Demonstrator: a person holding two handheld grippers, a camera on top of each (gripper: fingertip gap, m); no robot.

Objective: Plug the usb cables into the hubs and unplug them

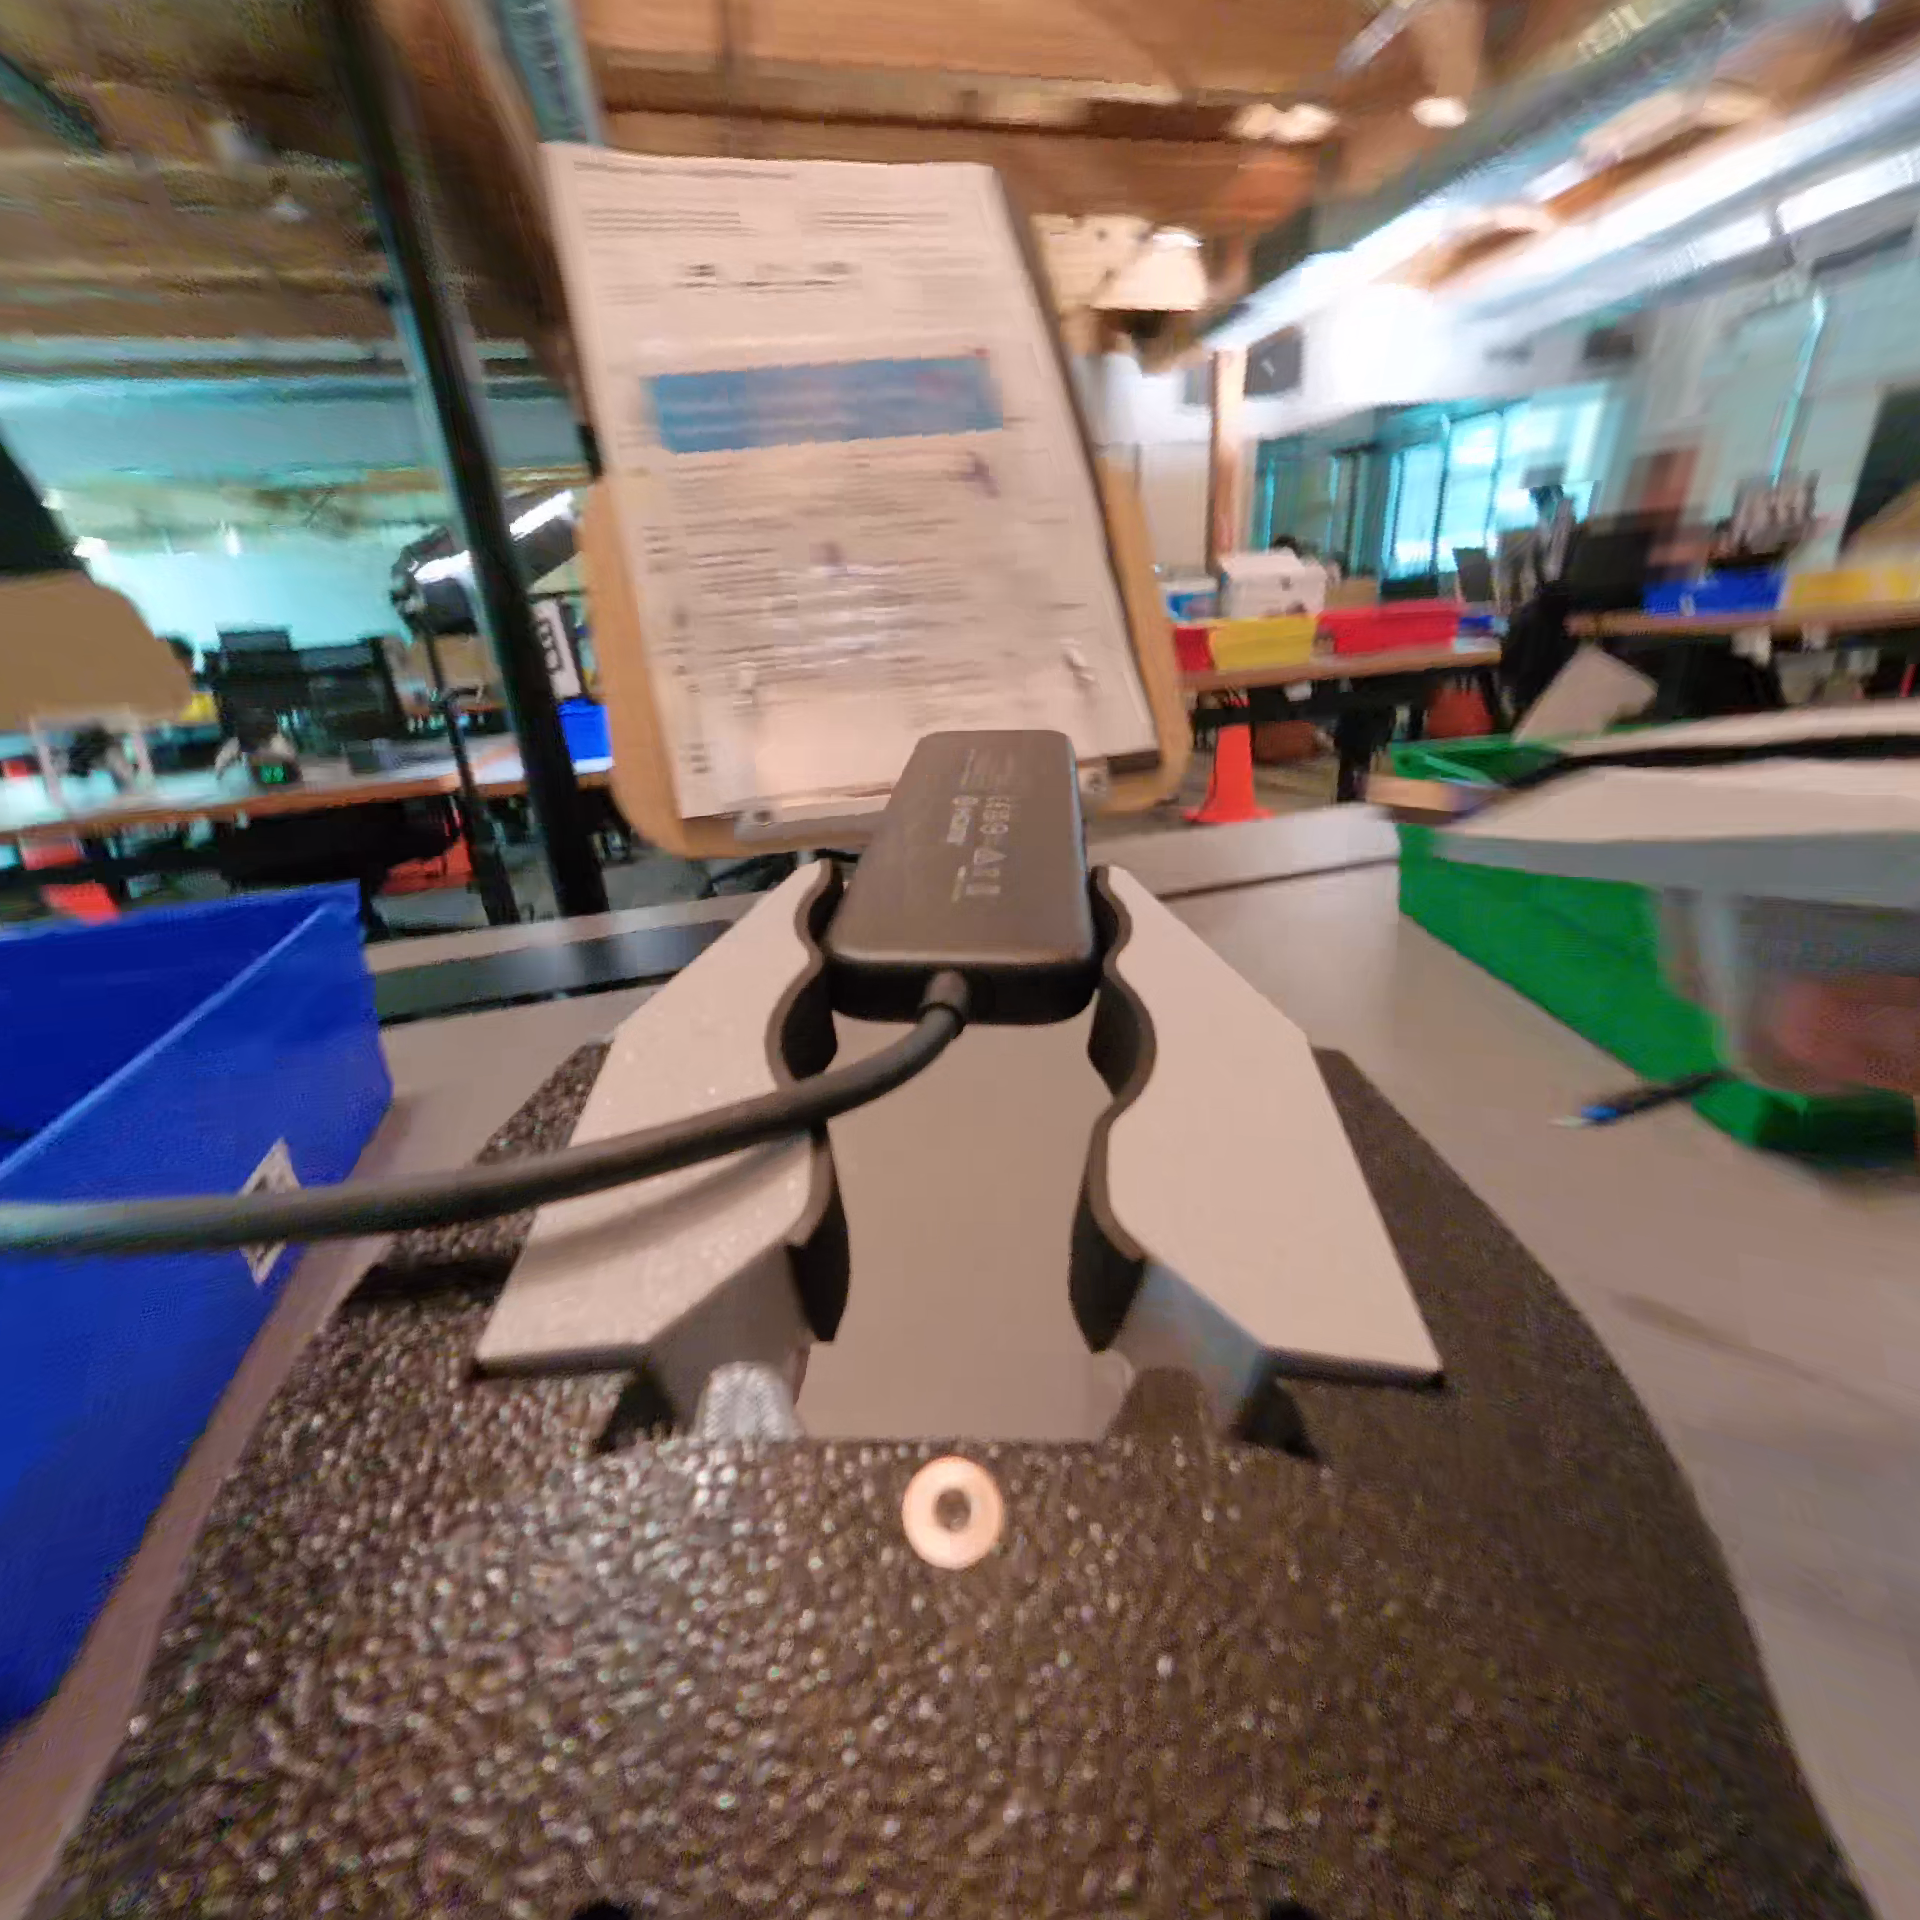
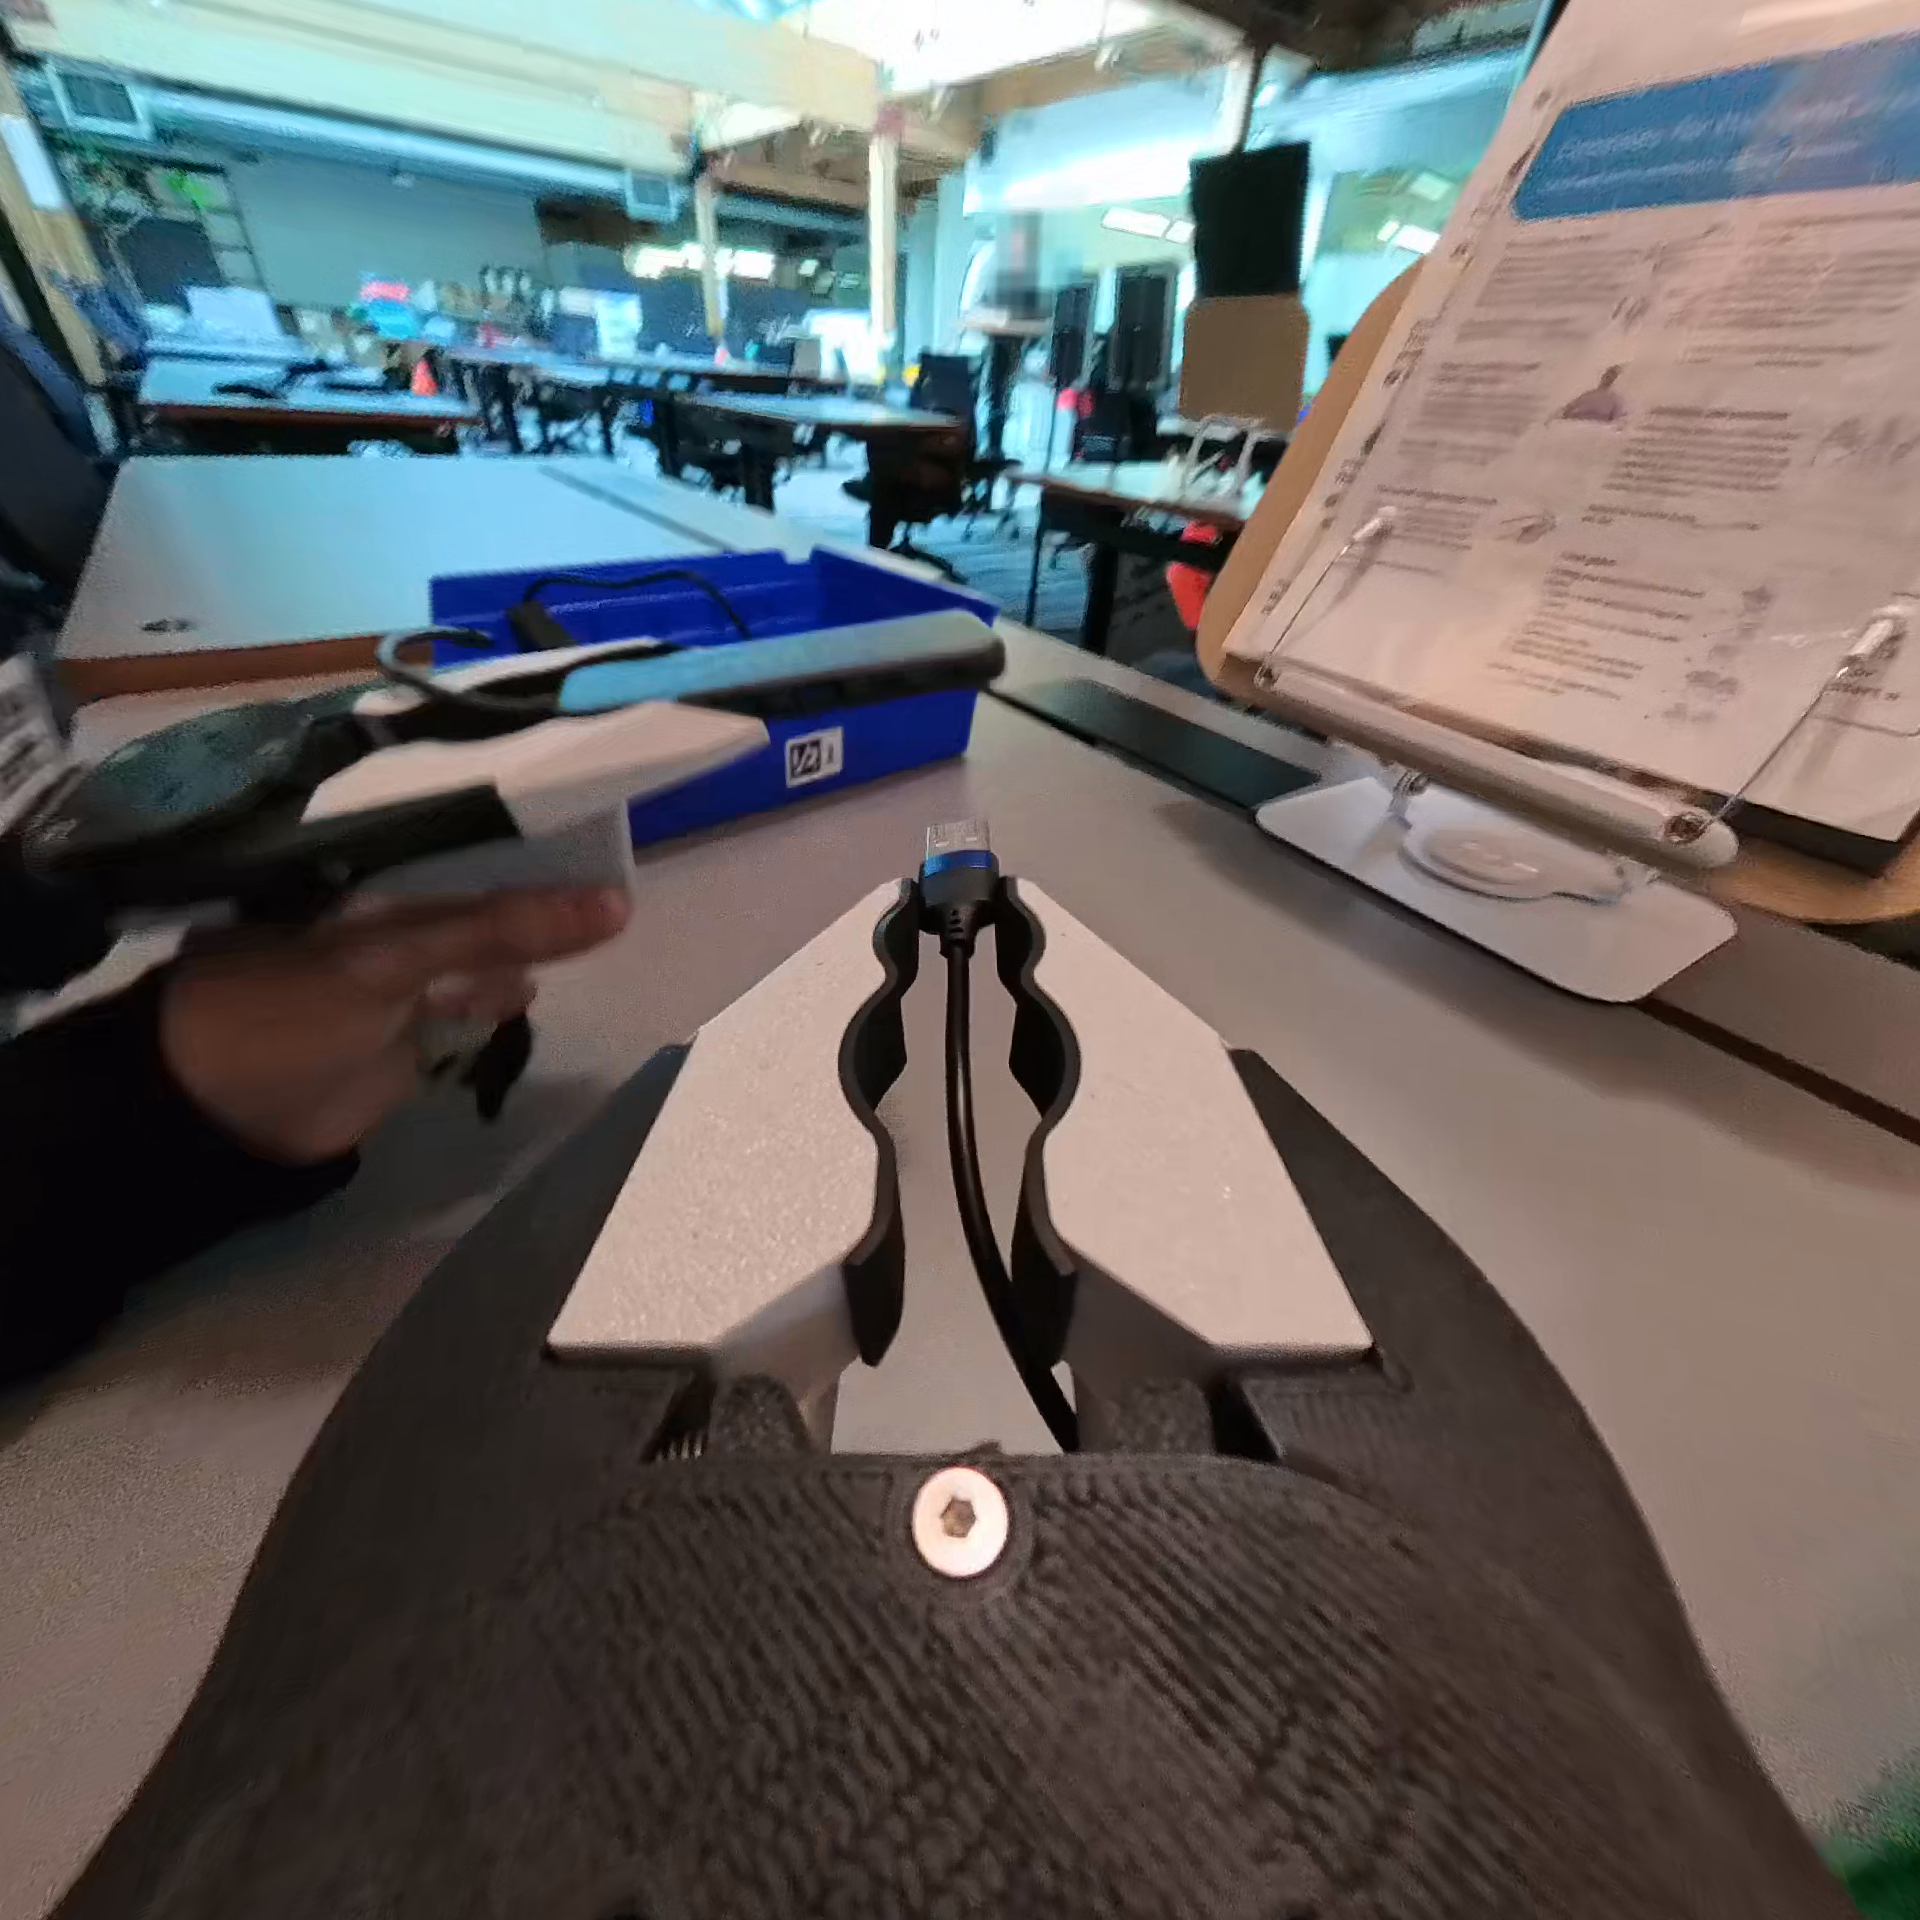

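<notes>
My left gripper (image 1: 961, 920) is shut on a black USB hub (image 1: 971, 847) and holds it flat above the table, its black cable (image 1: 582, 1164) trailing off to the left. The hub (image 2: 790, 660) and left gripper (image 2: 665, 717) also show at the left of the right wrist view, held by a hand. My right gripper (image 2: 958, 894) is shut on a black USB cable plug (image 2: 954, 868) with a blue collar and a metal tip pointing forward; its cable (image 2: 971, 1143) runs back between the fingers. The plug (image 1: 1621, 1110) and the blurred right gripper show at the right of the left wrist view, apart from the hub.
A blue bin (image 1: 156, 1091) stands left of the left gripper, with a black cable inside it (image 2: 727, 613). A green bin (image 1: 1538, 935) is at the right. A document stand with a printed sheet (image 1: 831, 488) stands at the table's back (image 2: 1621, 436). The grey table (image 2: 1455, 1195) lies under both grippers.
</notes>
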